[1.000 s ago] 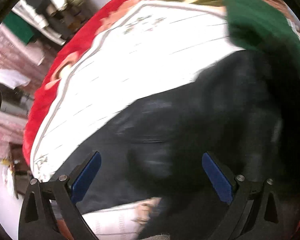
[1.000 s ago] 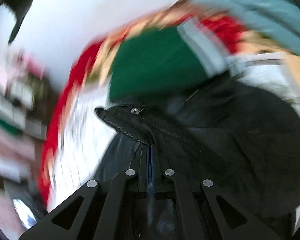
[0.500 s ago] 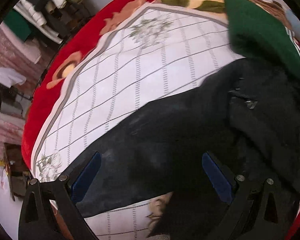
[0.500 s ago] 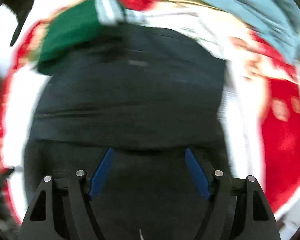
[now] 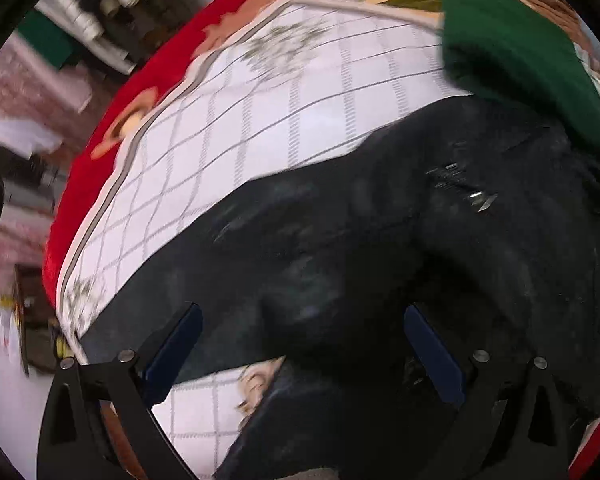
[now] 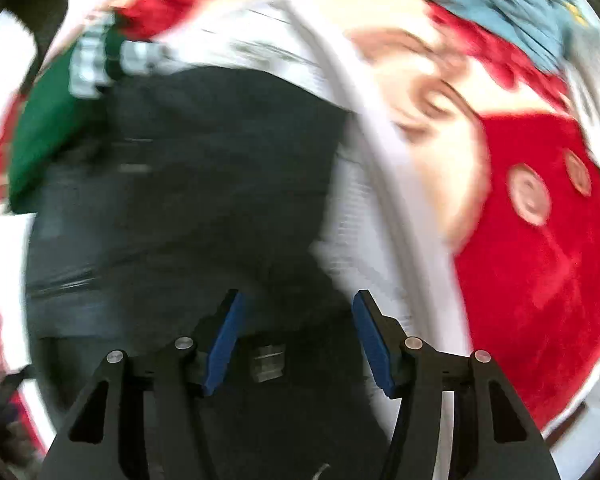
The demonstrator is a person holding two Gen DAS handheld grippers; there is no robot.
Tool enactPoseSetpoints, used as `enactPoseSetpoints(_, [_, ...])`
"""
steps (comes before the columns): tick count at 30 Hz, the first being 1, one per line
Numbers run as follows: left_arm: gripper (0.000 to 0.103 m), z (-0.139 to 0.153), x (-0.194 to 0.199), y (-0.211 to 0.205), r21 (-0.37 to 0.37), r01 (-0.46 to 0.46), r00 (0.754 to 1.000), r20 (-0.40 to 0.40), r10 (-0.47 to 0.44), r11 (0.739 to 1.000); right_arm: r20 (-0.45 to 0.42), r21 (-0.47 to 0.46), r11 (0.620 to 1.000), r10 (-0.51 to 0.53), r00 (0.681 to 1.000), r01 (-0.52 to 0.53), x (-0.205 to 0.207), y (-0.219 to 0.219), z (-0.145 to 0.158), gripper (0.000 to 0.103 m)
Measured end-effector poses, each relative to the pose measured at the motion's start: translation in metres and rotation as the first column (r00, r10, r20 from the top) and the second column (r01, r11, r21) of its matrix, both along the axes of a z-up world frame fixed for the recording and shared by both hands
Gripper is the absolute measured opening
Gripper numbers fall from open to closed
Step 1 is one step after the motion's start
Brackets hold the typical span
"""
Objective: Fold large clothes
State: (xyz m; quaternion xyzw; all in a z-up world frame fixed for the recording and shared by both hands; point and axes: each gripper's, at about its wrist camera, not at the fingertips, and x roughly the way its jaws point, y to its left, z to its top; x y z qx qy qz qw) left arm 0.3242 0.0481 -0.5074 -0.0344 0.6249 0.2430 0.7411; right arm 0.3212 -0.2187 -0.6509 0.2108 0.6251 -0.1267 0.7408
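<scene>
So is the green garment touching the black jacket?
Touching. In the left wrist view the green garment lies with its lower edge overlapping the black jacket, no blanket showing between them; the blurred right wrist view agrees.

Red floral checked blanket (image 5: pixel 284 128), shelving (image 5: pixel 92 20)

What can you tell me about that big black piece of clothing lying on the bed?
The black jacket looks like a thick, slightly shiny garment with a metal zipper showing near one edge. It lies spread and rumpled on the white checked blanket, partly folded over itself. A green garment overlaps its far end. No gripper pad presses it; the picture is blurred, so finer details are unclear.
</scene>
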Motion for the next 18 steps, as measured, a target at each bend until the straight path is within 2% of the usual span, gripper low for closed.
enactPoseSetpoints(3, [0.103, -0.008, -0.025, 0.035, 0.01, -0.103, 0.993, -0.051, 0.103, 0.995, 0.076, 0.089, 0.986, 0.135, 0.988, -0.142, -0.002, 0.055, 0.026, 0.06])
enactPoseSetpoints(5, [0.103, -0.011, -0.047, 0.064, 0.038, -0.186, 0.979, -0.075, 0.188, 0.982, 0.102, 0.125, 0.939, 0.31, 0.945, -0.321, 0.017, 0.103, 0.026, 0.06])
enactPoseSetpoints(6, [0.103, -0.013, -0.063, 0.082, 0.059, -0.238, 0.967, -0.083, 0.242, 0.97, 0.112, 0.115, 0.913, 0.379, 0.918, -0.391, 0.027, 0.125, 0.023, 0.06])
enactPoseSetpoints(7, [0.103, -0.015, -0.073, 0.094, 0.075, -0.271, 0.956, -0.091, 0.277, 0.96, 0.116, 0.081, 0.873, 0.471, 0.874, -0.481, 0.035, 0.155, 0.018, 0.06])
enactPoseSetpoints(8, [0.103, -0.018, -0.088, 0.109, 0.087, -0.318, 0.94, -0.1, 0.326, 0.944, 0.11, 0.032, 0.81, 0.58, 0.807, -0.586, 0.041, 0.193, 0.009, 0.06])
enactPoseSetpoints(9, [0.103, -0.02, -0.097, 0.119, 0.088, -0.349, 0.928, -0.106, 0.357, 0.933, 0.092, -0.035, 0.729, 0.683, 0.724, -0.684, 0.045, 0.231, -0.001, 0.06])
enactPoseSetpoints(10, [0.103, -0.022, -0.111, 0.132, 0.086, -0.396, 0.908, -0.113, 0.404, 0.914, 0.068, -0.088, 0.666, 0.746, 0.663, -0.741, 0.067, 0.255, -0.012, 0.06])
enactPoseSetpoints(12, [0.103, -0.025, -0.133, 0.15, 0.084, -0.459, 0.876, -0.12, 0.466, 0.884, -0.001, -0.202, 0.511, 0.853, 0.522, -0.836, 0.072, 0.302, -0.033, 0.06])
enactPoseSetpoints(13, [0.103, -0.027, -0.145, 0.158, 0.079, -0.489, 0.86, -0.124, 0.495, 0.869, -0.054, -0.245, 0.429, 0.889, 0.454, -0.869, 0.066, 0.322, -0.047, 0.052])
enactPoseSetpoints(14, [0.103, -0.028, -0.155, 0.164, 0.071, -0.516, 0.845, -0.125, 0.52, 0.854, -0.078, -0.268, 0.368, 0.913, 0.4, -0.891, 0.058, 0.336, -0.056, 0.028])
enactPoseSetpoints(15, [0.103, -0.029, -0.161, 0.166, 0.063, -0.529, 0.838, -0.124, 0.532, 0.846, -0.085, -0.284, 0.33, 0.926, 0.367, -0.9, 0.049, 0.343, -0.06, 0.024])
enactPoseSetpoints(16, [0.103, -0.029, -0.169, 0.171, 0.047, -0.546, 0.828, -0.121, 0.548, 0.836, -0.105, -0.33, 0.275, 0.94, 0.325, -0.903, 0.033, 0.35, -0.06, 0.017])
enactPoseSetpoints(17, [0.103, -0.029, -0.175, 0.174, 0.035, -0.56, 0.82, -0.12, 0.56, 0.828, -0.108, -0.347, 0.242, 0.949, 0.295, -0.906, 0.022, 0.352, -0.057, 0.008])
enactPoseSetpoints(18, [0.103, -0.03, -0.181, 0.176, 0.019, -0.575, 0.811, -0.12, 0.573, 0.818, -0.106, -0.348, 0.219, 0.957, 0.27, -0.911, 0.011, 0.352, -0.054, 0.006])
